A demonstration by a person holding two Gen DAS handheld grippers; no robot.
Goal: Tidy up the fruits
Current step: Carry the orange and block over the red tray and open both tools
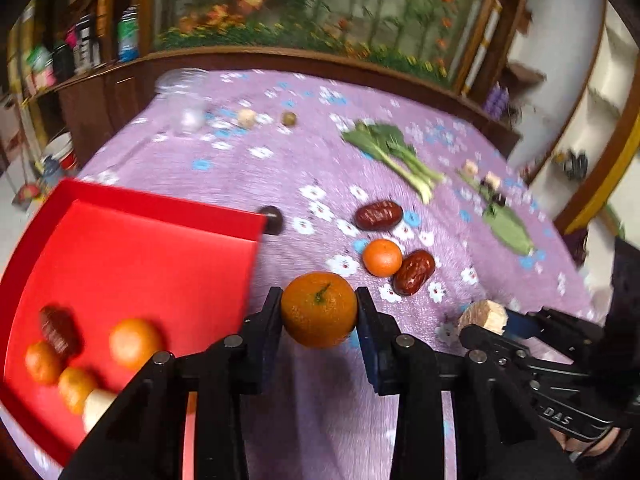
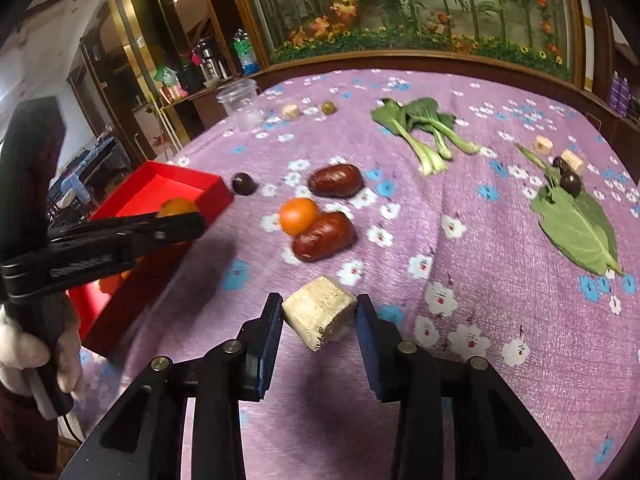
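The tablecloth [image 2: 500, 240] is mauve, printed with white and blue flowers. On it, the tray [image 1: 132, 256] is bright red. The mandarin [image 1: 319, 309] in the black left gripper [image 1: 319, 312] beside the tray is orange with a green stem. Beyond it lie a smaller orange fruit [image 1: 382, 257] and two glossy dark red dates [image 1: 378, 215]. The block [image 2: 320, 312] in the right gripper [image 2: 320, 316] is pale beige; the greens [image 2: 424, 128] are green with paler stalks.
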